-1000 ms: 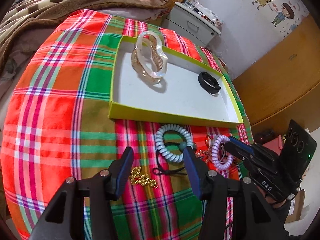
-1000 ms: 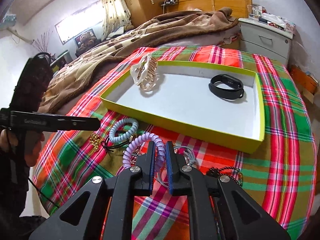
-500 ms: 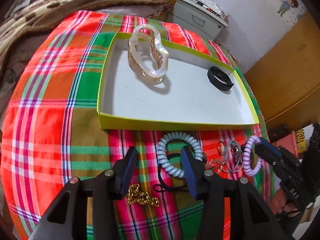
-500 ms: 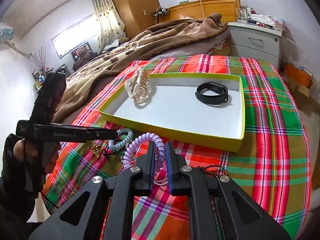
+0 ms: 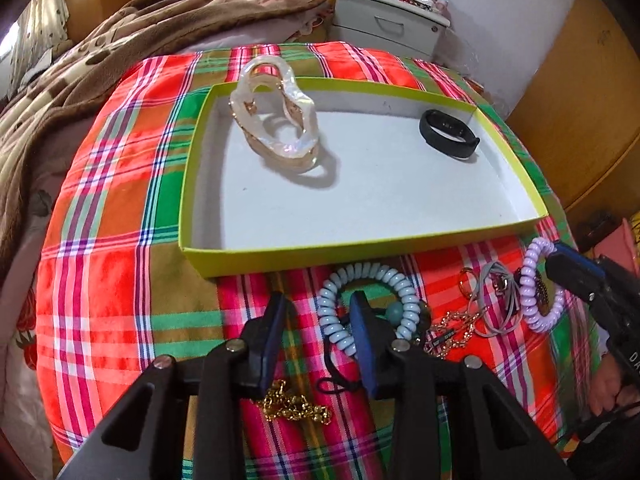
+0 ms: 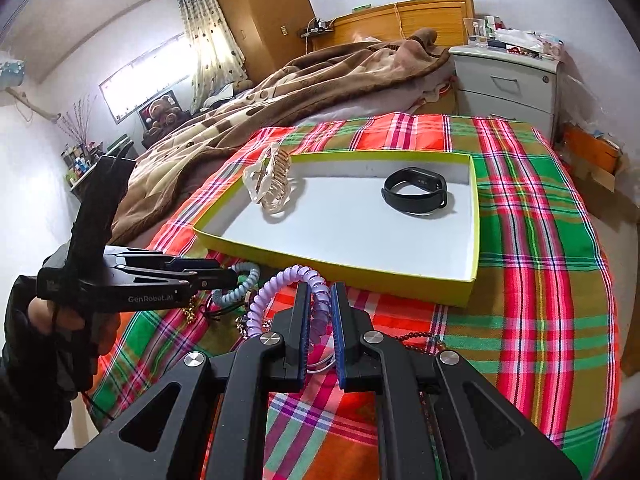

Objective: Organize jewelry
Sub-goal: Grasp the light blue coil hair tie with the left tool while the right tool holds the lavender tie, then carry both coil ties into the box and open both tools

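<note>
On the plaid bed, near the tray (image 5: 360,254), the left claw (image 5: 318,322) is closing around the springy, light blue coil (image 5: 408,300); the right claw (image 6: 320,312) pinches the soft purple coil (image 6: 280,284).

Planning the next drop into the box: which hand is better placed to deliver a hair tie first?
Right. The right gripper is already shut on the purple hair tie, while the left gripper is only closing around the blue hair tie on the cloth.

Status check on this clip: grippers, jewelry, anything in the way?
Right gripper shut on purple coil bracelet. Left gripper closing around blue coil bracelet, pads not yet pressing. Tray holds hair claw, black band. Nothing blocking.
</note>
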